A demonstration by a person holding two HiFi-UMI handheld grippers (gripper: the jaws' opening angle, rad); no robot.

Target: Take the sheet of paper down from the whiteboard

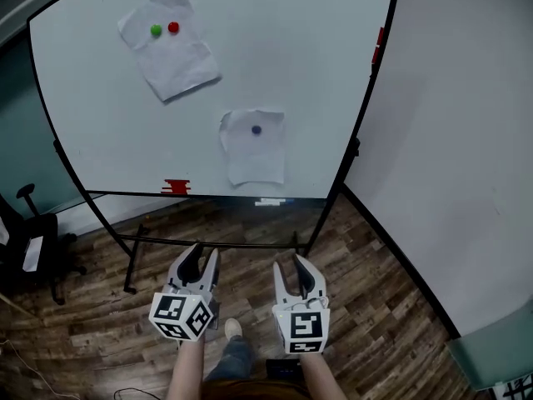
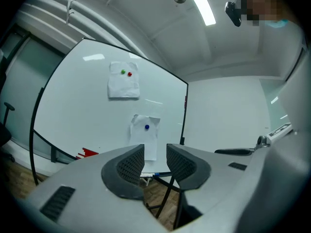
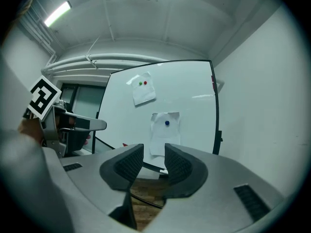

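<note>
Dark wood-plank floor (image 1: 375, 307) runs beneath a glossy whiteboard (image 1: 100, 115) in a thin black frame on a metal stand. Two crumpled rectangular sheets lie flat against it. The upper sheet (image 1: 171, 57), pinned by a round green magnet (image 1: 156, 30) and a red magnet (image 1: 173, 27), is tilted, its long axis running down to the right. The lower sheet (image 1: 254, 152), under one blue magnet (image 1: 256, 129), hangs nearly upright, long axis vertical. The left tool (image 1: 202, 255) and right tool (image 1: 291, 265) sit low, well apart from the board, each with ribbed jaws parted by a narrow gap, gripping nothing
</note>
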